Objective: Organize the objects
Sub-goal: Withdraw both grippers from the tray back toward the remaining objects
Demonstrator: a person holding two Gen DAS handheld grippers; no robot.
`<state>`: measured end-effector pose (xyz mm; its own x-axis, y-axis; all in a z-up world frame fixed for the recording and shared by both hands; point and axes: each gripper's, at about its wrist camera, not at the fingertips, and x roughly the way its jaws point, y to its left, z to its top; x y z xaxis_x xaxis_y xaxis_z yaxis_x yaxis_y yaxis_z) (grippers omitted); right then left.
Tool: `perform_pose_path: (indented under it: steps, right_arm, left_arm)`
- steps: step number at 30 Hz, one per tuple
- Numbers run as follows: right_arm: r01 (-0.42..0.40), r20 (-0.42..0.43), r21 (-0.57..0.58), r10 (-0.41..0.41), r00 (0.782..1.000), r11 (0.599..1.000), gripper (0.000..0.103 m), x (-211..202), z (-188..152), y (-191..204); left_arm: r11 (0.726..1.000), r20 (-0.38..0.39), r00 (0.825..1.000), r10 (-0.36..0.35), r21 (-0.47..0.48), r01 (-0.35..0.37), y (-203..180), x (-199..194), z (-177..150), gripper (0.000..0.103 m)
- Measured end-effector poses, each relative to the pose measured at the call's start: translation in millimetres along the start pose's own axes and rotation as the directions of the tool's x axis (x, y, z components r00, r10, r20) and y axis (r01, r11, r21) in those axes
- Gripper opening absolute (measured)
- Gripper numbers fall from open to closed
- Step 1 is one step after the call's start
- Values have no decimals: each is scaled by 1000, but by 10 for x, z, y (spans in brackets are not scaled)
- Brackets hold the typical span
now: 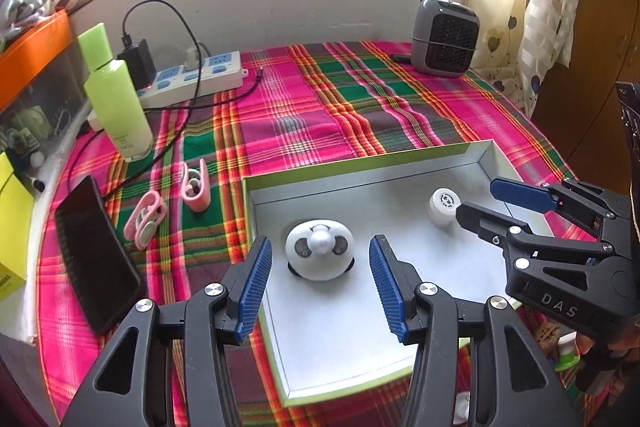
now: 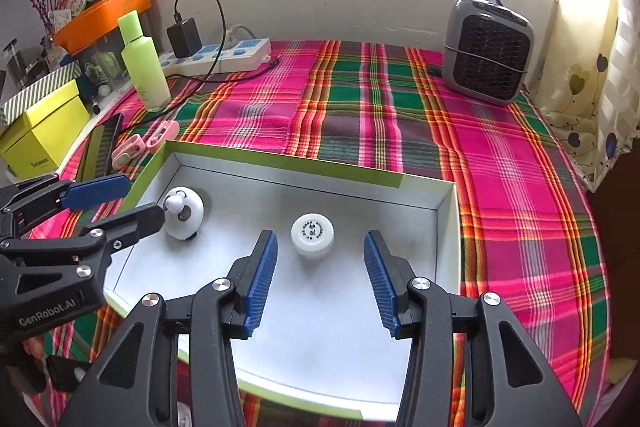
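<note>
Left claw (image 1: 320,259) wide around panda toy (image 1: 320,255), right claw (image 2: 320,251) wide around white bottle (image 2: 312,237), both seemingly untouched, in tray (image 1: 360,159)

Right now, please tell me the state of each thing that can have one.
Left gripper: jaws open, holding nothing.
Right gripper: jaws open, holding nothing.
Panda toy: inside box.
White bottle: upright, capped, inside box.
Box: open.
Green bottle: upright, capped.
Phone: screen dark.

The table is covered by a plaid cloth (image 2: 360,99). Resting directly on it: an open shallow box (image 2: 280,153), green bottle (image 2: 146,67), power strip (image 2: 218,57), smartphone (image 1: 96,255), two pink clips (image 1: 168,203), grey heater (image 2: 488,51).
</note>
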<state>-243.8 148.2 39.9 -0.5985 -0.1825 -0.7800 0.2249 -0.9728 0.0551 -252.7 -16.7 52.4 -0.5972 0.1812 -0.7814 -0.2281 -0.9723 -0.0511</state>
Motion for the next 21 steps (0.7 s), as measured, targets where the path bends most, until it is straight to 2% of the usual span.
perform_pose_path:
  steps: [7,14,21]
  right_arm:
    - [4,44,12,-5,999,1000,47,-273,-192,-5]
    - [14,109,-2,-14,994,1000,46,-610,-434,17]
    - [5,141,1,-5,990,1000,46,-845,-655,53]
  left_arm:
    - [997,78,997,-6,-75,11,108,-380,-208,50]
    - [988,131,991,-28,-149,47,211,-760,-605,50]
    - [974,173,984,-44,-212,80,254,-1020,-950,50]
